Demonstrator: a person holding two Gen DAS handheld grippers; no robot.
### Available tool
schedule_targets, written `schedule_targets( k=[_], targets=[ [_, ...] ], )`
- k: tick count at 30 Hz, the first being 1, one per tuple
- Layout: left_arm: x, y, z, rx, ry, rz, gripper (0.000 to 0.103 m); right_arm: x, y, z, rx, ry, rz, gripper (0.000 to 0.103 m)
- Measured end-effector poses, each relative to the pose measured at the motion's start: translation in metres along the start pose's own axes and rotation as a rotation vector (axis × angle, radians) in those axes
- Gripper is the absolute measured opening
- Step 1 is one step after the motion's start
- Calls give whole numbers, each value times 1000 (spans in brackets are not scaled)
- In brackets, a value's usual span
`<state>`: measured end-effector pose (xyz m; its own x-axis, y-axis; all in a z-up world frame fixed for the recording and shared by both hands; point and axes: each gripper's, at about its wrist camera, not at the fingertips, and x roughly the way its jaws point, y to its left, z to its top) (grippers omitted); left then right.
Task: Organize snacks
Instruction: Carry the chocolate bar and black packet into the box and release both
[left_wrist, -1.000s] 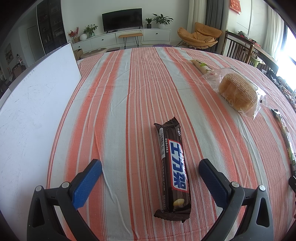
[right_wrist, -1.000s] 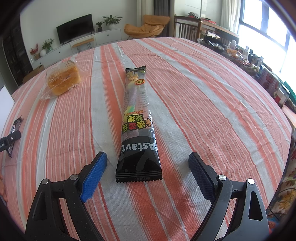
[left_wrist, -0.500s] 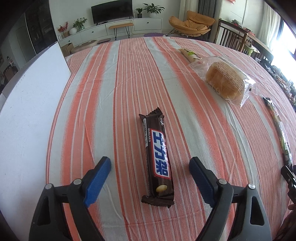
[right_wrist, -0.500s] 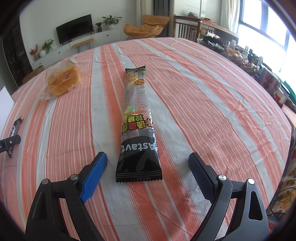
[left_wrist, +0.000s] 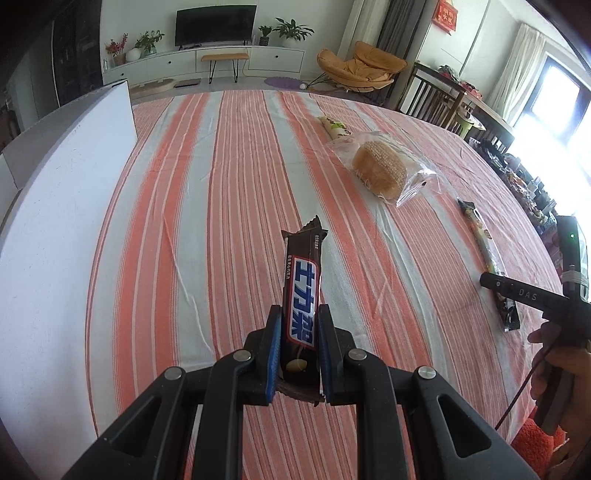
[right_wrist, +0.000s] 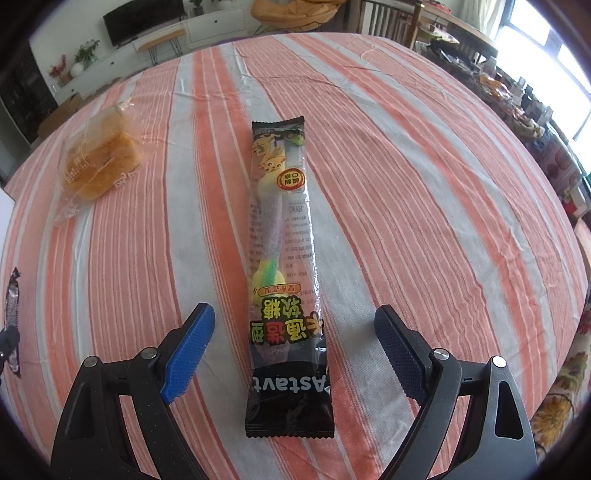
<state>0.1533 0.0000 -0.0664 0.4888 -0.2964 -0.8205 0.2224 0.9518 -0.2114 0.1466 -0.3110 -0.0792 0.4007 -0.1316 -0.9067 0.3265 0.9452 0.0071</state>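
My left gripper (left_wrist: 297, 325) is shut on a brown chocolate bar (left_wrist: 302, 291) and holds it lifted, tilted up off the striped tablecloth (left_wrist: 221, 184). My right gripper (right_wrist: 291, 332) is open, its blue pads on either side of the near end of a long black gummy-candy packet (right_wrist: 284, 266) lying flat on the cloth. The same packet (left_wrist: 487, 258) and the right gripper's body show at the right of the left wrist view. A bagged bread bun (left_wrist: 380, 170) lies further back; it also shows in the right wrist view (right_wrist: 98, 170).
A white board (left_wrist: 55, 229) lies along the table's left side. A small green-and-white snack packet (left_wrist: 335, 127) lies beyond the bun. Dining chairs (left_wrist: 439, 99) and a cluttered side table stand past the far right edge.
My left gripper has closed on the chocolate bar and lifted it off the cloth. My right gripper has moved slightly forward over the candy packet and stays open.
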Motion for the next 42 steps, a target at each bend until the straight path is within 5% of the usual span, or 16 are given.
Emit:
schedule_targets(
  k=[2, 3, 4, 9, 16, 20, 25, 30, 34, 35, 36, 37, 38, 42],
  targets=[
    [-17, -2, -8, 10, -16, -20, 17, -9, 1, -4, -18, -27, -11, 76],
    [-25, -3, -12, 15, -23, -30, 17, -15, 2, -6, -32, -36, -2, 35],
    [-33, -4, -16, 20, -29, -40, 17, -19, 2, -7, -31, -22, -1, 22],
    [-79, -7, -29, 7, -81, -126, 17, -50, -17, -28, 107, -33, 184, 15],
    [-165, 17, -31, -104, -212, -281, 17, -123, -39, -58, 253, -115, 548, 14],
    [-227, 52, -32, -161, -324, -281, 17, -160, -11, -61, 243, -126, 731, 14],
    [-287, 127, -35, -240, -420, -113, 17, -209, 76, -56, 109, -101, 897, 15],
    [-292, 210, -45, -353, -418, 128, 17, -243, 216, -61, -127, -27, 1036, 15],
    [-265, 251, -57, -402, -376, 350, 21, -240, 317, -74, -290, 18, 1040, 19],
    [-258, 259, -64, -424, -382, 404, 38, -235, 336, -79, -333, 30, 1008, 24],
    [-253, 264, -70, -455, -388, 448, 78, -229, 346, -83, -366, 29, 955, 39],
    [-250, 269, -76, -493, -398, 479, 95, -225, 347, -88, -376, 12, 920, 59],
    [-249, 271, -84, -528, -429, 490, 103, -220, 338, -92, -371, -16, 899, 64],
    [-240, 263, -92, -538, -455, 443, 103, -182, 271, -97, -371, -166, 663, 69]
  ],
)
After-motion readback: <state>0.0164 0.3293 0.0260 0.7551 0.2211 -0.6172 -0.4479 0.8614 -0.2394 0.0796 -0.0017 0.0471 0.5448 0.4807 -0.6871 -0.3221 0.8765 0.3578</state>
